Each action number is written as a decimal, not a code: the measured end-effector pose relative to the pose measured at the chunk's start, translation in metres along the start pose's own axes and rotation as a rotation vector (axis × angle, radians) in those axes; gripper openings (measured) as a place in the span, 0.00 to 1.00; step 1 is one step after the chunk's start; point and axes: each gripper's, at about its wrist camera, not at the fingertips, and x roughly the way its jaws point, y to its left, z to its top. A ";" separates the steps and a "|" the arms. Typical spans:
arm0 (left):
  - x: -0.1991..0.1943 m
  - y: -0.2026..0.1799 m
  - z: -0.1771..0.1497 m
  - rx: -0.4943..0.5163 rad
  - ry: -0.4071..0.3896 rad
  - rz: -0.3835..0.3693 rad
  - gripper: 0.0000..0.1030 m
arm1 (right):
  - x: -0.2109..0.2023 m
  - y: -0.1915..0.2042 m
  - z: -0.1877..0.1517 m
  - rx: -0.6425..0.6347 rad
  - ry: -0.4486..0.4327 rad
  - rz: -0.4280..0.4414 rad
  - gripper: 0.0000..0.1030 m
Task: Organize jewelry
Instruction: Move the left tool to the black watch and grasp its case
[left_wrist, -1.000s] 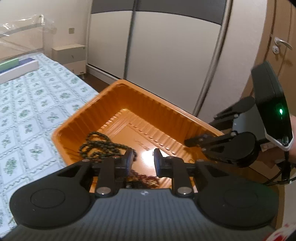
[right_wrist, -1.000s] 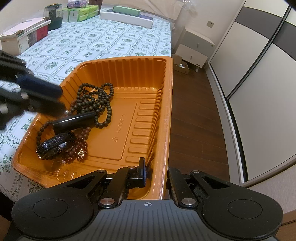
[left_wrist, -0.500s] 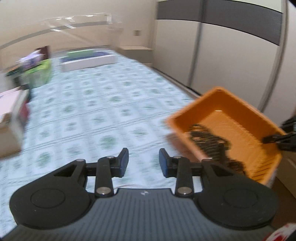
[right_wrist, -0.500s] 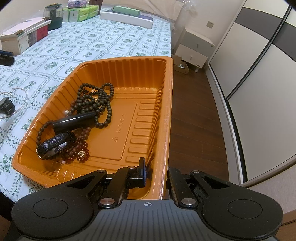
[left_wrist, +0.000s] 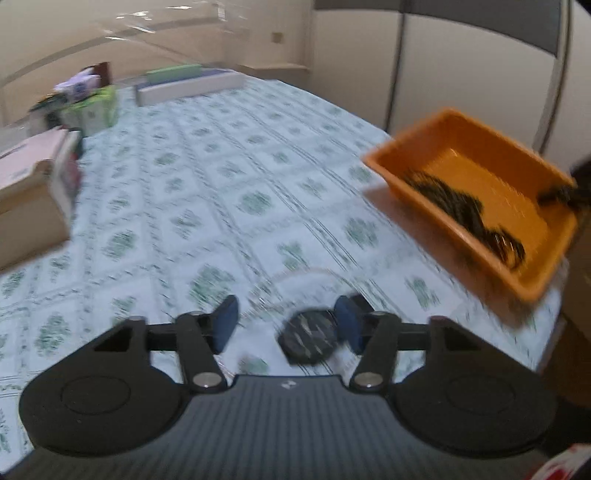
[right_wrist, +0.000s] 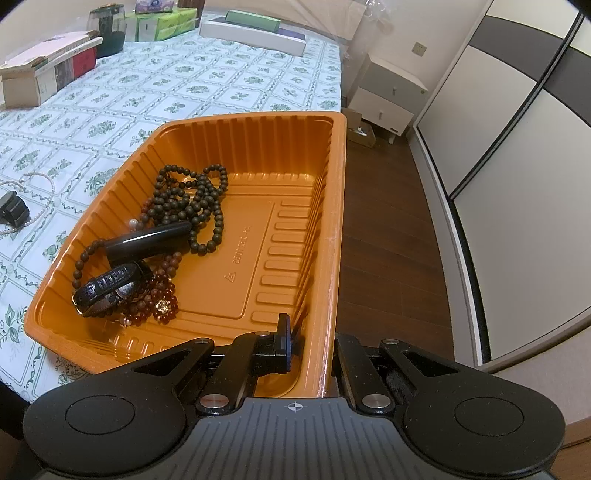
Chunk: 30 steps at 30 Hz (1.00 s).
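Note:
My left gripper (left_wrist: 286, 321) hangs low over the flowered cloth, its jaws opening. A black watch (left_wrist: 308, 341) lies between the blue pads (left_wrist: 225, 326), close to the right one, and neither pad presses on it. A thin pearl strand (left_wrist: 295, 273) curls just beyond it. The orange tray (left_wrist: 498, 147) stands off to the right. My right gripper (right_wrist: 317, 350) is shut on the orange tray (right_wrist: 338, 221) at its near right wall, one finger inside and one outside. Inside lie dark bead strings (right_wrist: 192, 199), a black band (right_wrist: 110, 288) and reddish beads (right_wrist: 155, 299).
Cardboard boxes (right_wrist: 44, 74), green tissue packs (right_wrist: 162, 24) and a flat white box (right_wrist: 255, 37) sit along the far side of the cloth. The tray overhangs the bed edge above a brown wooden floor (right_wrist: 388, 240). A white nightstand (right_wrist: 388, 103) and wardrobe doors stand beyond.
My left gripper has swung away from the tray to the left and down over the cloth, and its jaws have widened around the black watch. My right gripper has kept its hold on the tray.

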 end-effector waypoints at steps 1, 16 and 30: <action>0.003 -0.005 -0.003 0.025 0.006 -0.010 0.62 | 0.000 0.000 0.000 0.000 0.000 0.000 0.05; 0.047 -0.019 -0.013 0.165 0.092 0.001 0.62 | 0.002 -0.002 -0.002 0.005 0.003 0.003 0.05; 0.051 -0.015 -0.010 0.144 0.125 -0.068 0.46 | 0.002 -0.002 -0.003 0.006 0.003 0.002 0.05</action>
